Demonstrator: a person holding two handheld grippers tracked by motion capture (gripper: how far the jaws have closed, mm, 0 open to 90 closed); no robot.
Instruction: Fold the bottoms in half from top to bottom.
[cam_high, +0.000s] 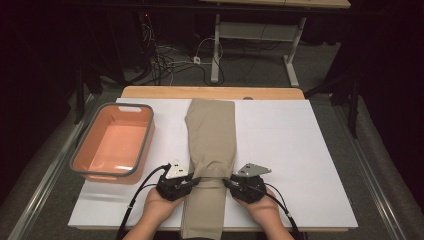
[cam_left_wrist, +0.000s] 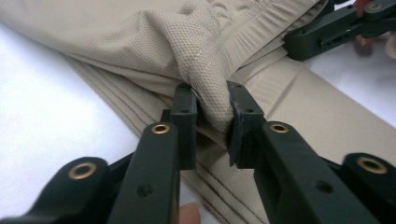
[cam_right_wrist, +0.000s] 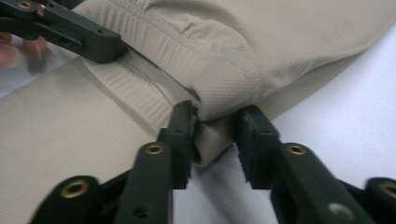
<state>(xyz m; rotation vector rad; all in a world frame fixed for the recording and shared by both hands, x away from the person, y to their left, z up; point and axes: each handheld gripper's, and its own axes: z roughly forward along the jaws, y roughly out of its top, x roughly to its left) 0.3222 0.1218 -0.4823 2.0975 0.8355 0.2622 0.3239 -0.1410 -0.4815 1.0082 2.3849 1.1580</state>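
Now | one beige garment (cam_high: 211, 135) | one orange bin (cam_high: 114, 142) | two grippers: left gripper (cam_high: 192, 181), right gripper (cam_high: 230, 182), fingers pinching garment

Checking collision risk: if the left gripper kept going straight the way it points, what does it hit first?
The left gripper is pinching the beige trousers' folded edge; past that fabric, likely the right gripper, though depth is unclear.

1. The trousers (cam_high: 211, 150) are beige, of a fine woven fabric with stitched seams.
2. They lie folded in a long narrow strip down the middle of the table (cam_high: 280, 145), from near its far edge to over its near edge.
3. Towards the near edge a folded-over part ends in a bunched, puckered rim, pinched up at both side edges.
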